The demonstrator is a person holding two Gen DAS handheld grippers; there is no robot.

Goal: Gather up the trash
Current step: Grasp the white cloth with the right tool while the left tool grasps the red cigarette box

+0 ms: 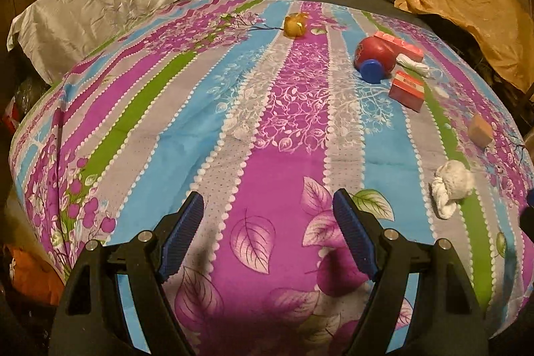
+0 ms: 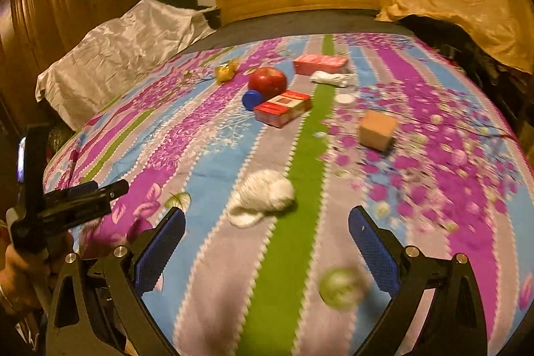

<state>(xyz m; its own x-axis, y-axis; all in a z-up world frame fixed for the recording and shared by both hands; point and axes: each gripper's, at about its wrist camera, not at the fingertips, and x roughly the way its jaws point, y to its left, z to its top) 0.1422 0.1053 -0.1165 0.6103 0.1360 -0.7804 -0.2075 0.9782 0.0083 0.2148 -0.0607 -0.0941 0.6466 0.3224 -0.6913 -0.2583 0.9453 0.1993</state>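
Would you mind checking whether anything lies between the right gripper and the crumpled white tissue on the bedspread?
Nothing visible does. The right gripper is open, and only bare bedspread separates it from the crumpled white tissue just ahead.

On the bed [image 2: 207, 155], the crumpled tissue [image 2: 263, 194] lies near; the two boxes [image 2: 283, 107] and the apple [image 2: 267, 81] lie far behind it.

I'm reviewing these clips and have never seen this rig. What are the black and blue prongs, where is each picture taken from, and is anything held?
Each picture comes from a camera on a handheld gripper, looking along its two fingers. The left gripper and right gripper are both open and hold nothing. They hang over a striped floral bedspread. On it lie a crumpled white tissue, a red jar with a blue cap, two red boxes, a small brown box and a gold wrapper.
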